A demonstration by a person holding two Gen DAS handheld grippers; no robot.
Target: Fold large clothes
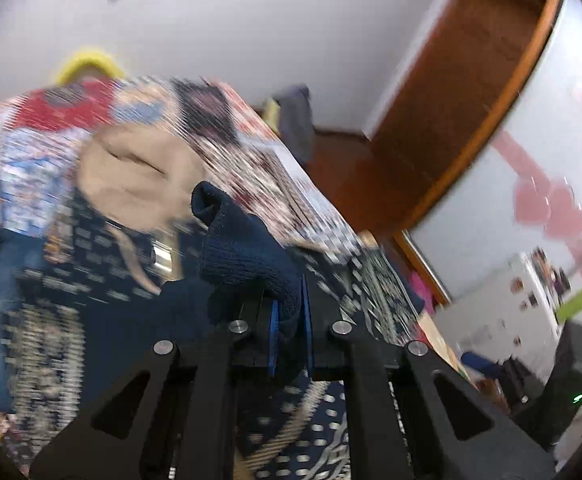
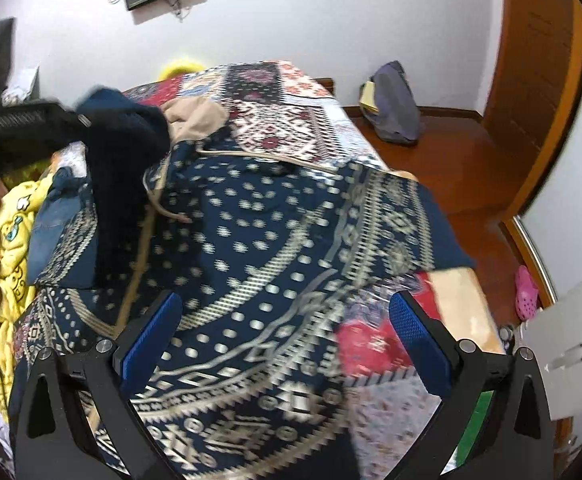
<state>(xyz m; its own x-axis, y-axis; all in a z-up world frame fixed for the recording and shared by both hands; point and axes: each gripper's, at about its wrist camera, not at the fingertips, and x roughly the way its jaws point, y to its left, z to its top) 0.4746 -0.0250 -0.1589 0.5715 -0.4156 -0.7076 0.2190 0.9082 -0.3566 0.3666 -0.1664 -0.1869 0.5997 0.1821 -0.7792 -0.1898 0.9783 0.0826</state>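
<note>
Navy patterned garment [image 2: 275, 248], white dots and geometric bands, spread flat over the bed [image 2: 311, 120], covering most of the near half; beige drawstring on it toward its far-left part. Knit navy cuff [image 1: 247, 256] of the garment lifted off the bed, clamped between blue pads of left gripper [image 1: 289, 332], jaws pressed together on the fabric. Same lifted dark knit bunch visible in right wrist view at far left of the bed [image 2: 123, 136], left gripper's black body [image 2: 19, 128] reaching in there.

Right gripper [image 2: 287, 336] above near edge of the bed, fingers wide apart, nothing between the blue pads [image 2: 419, 344].

Beige cloth [image 2: 195, 120] lying on the bed just past the garment's far edge, touching the lifted knit bunch; blurred in left wrist view.

Only in right wrist view: yellow printed fabric [image 2: 15, 232] at left side of the bed, blue denim piece [image 2: 55, 216] beside it, grey bag [image 2: 395, 104] on wooden floor right of the bed against the wall, pink clog [image 2: 527, 292] further right, dark screens on the wall beyond the bed.

Only in left wrist view: white cabinet with stickers [image 1: 531, 292] right of the bed, black box with green light near it. Left wrist view heavily motion-blurred.
</note>
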